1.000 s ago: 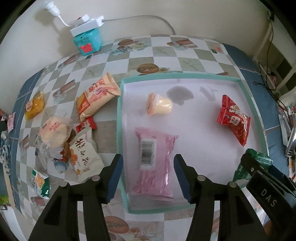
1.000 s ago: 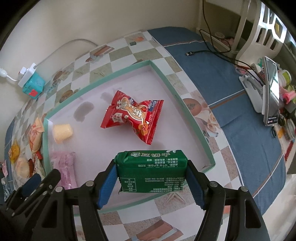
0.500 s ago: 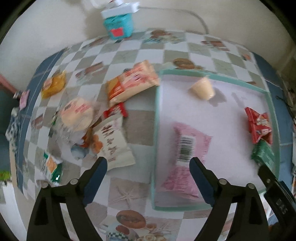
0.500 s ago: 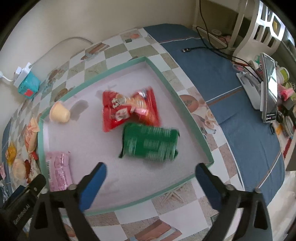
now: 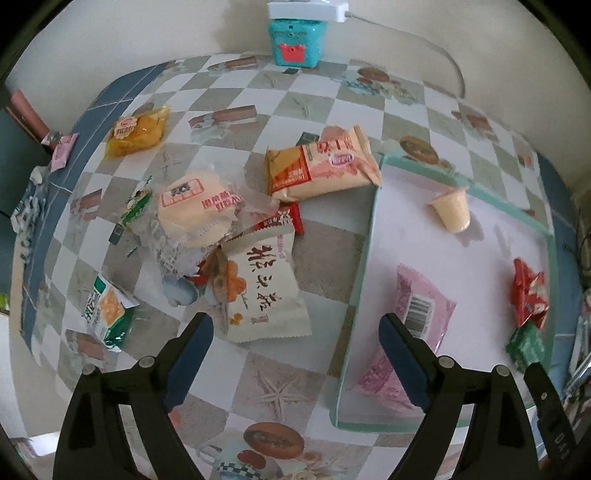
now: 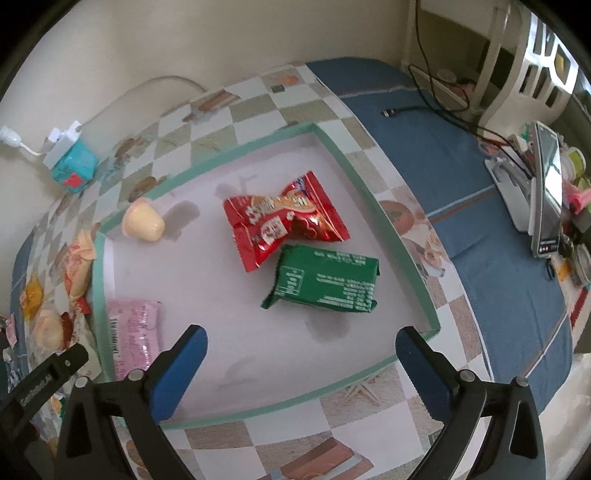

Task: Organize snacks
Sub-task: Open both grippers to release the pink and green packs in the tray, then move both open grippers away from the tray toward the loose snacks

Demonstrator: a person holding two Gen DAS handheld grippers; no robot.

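Right wrist view: the right gripper point(image 6: 301, 354) has just spread its fingers point(image 6: 181, 363) wide, and nothing sits between them now. The green packet point(image 6: 325, 282) lies flat on the tray floor, apart from both pads, its upper corner touching the red packet point(image 6: 284, 225). Farther off in the same teal-rimmed tray point(image 6: 410, 266) sit a pale jelly cup point(image 6: 143, 220) near the far left corner and a pink packet point(image 6: 135, 334) against the left wall.

Left wrist view: the left gripper point(image 5: 295, 354) has also been opening, its fingers point(image 5: 190, 350) standing apart over bare checkered cloth – the right one over the tray's near left corner, gripping nothing. Just beyond them lies a white packet with black characters point(image 5: 264, 299), and past it a loose heap: a round cake in clear wrap point(image 5: 197, 210), an orange-and-cream packet point(image 5: 321, 166) leaning on the tray rim, a yellow packet point(image 5: 138, 131) well apart, a green-and-white packet point(image 5: 107, 314) at the left.

The surface point(image 6: 258, 101) wears a checkered cloth with food prints, blue at its edges. Against the cream wall stands a teal box point(image 5: 297, 40) under a white power strip point(image 5: 306, 9). At the right edge — a phone on a stand point(image 6: 550, 188), cables, a white chair point(image 6: 532, 48).
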